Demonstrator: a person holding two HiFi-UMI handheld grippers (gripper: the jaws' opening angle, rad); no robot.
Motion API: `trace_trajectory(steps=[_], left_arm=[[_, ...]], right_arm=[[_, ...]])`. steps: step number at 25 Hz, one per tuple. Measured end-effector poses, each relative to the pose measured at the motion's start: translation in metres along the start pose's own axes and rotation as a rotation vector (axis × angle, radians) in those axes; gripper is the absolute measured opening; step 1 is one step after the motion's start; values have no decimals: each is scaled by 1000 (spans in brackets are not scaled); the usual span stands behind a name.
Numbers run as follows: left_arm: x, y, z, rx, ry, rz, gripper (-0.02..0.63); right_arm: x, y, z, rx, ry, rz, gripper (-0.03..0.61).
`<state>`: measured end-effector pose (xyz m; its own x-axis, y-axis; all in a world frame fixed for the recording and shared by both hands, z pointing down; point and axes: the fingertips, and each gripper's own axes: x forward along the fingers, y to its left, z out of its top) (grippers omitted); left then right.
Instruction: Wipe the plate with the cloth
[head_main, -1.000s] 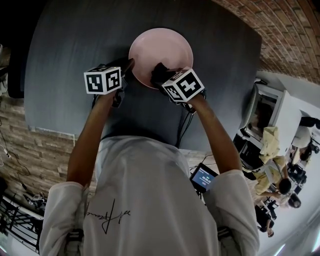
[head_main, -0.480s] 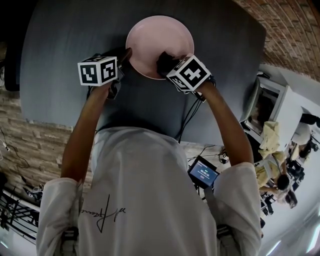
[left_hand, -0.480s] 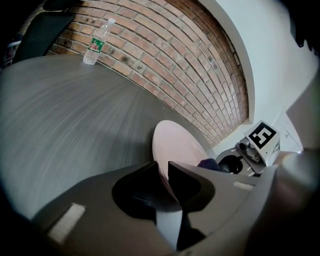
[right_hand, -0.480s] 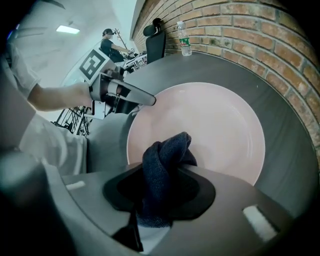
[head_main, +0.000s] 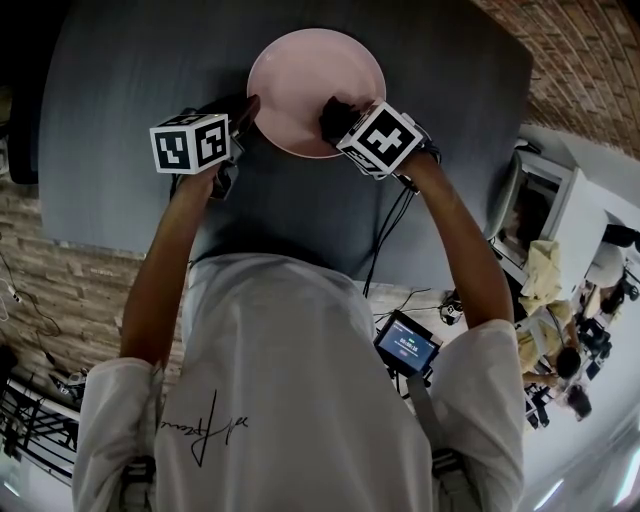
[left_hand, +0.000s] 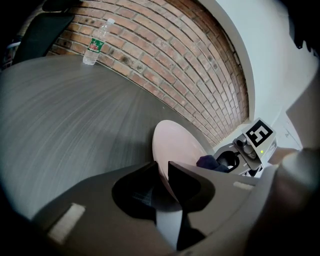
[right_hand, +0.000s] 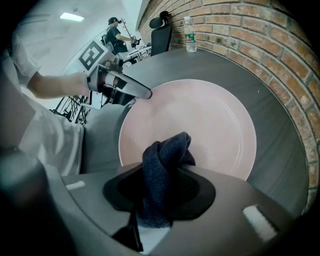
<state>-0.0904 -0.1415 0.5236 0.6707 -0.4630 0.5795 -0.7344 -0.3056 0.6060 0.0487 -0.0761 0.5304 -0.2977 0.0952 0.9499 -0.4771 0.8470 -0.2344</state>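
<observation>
A round pink plate (head_main: 310, 80) lies on the dark grey table (head_main: 130, 150). My left gripper (head_main: 250, 110) is shut on the plate's left rim; in the left gripper view the plate (left_hand: 177, 145) stands edge-on between the jaws of the left gripper (left_hand: 164, 172). My right gripper (head_main: 335, 118) points steeply down at the plate's near right part, shut on a bunched dark blue cloth (right_hand: 162, 170). The cloth's tip rests on the plate (right_hand: 210, 120). The right gripper view also shows the left gripper (right_hand: 142, 94) at the rim.
A water bottle (left_hand: 95, 42) stands at the table's far edge by the brick wall (right_hand: 260, 40), beside a black office chair (right_hand: 162, 30). Cables (head_main: 385, 240) hang off the near table edge. A small lit screen (head_main: 405, 345) is below. A person (right_hand: 117, 32) stands far off.
My right gripper has carried the cloth rightward across the near part of the plate and rolled, so its marker cube sits at a new angle. The left gripper stays on the rim.
</observation>
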Motion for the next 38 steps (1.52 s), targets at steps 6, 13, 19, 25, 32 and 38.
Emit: trace_trajectory(steps=[6, 13, 19, 25, 32, 38], left_arm=[[1, 1, -2, -5, 13, 3, 94], [0, 0, -4, -1, 15, 2, 95], [0, -1, 1, 9, -3, -4, 95], [0, 1, -4, 4, 21, 1, 98], [-1, 0, -3, 7, 20, 1, 98], [-1, -1, -1, 16, 10, 4, 101]], right_arm=[[-3, -10, -3, -57, 58, -46, 138], [-4, -25, -3, -108, 82, -93, 140], [-5, -35, -2, -87, 77, -120, 141], [-6, -45, 0, -74, 75, -149, 143], [-9, -58, 13, -105, 23, -222, 147], [-10, -69, 17, -96, -11, -274, 149]])
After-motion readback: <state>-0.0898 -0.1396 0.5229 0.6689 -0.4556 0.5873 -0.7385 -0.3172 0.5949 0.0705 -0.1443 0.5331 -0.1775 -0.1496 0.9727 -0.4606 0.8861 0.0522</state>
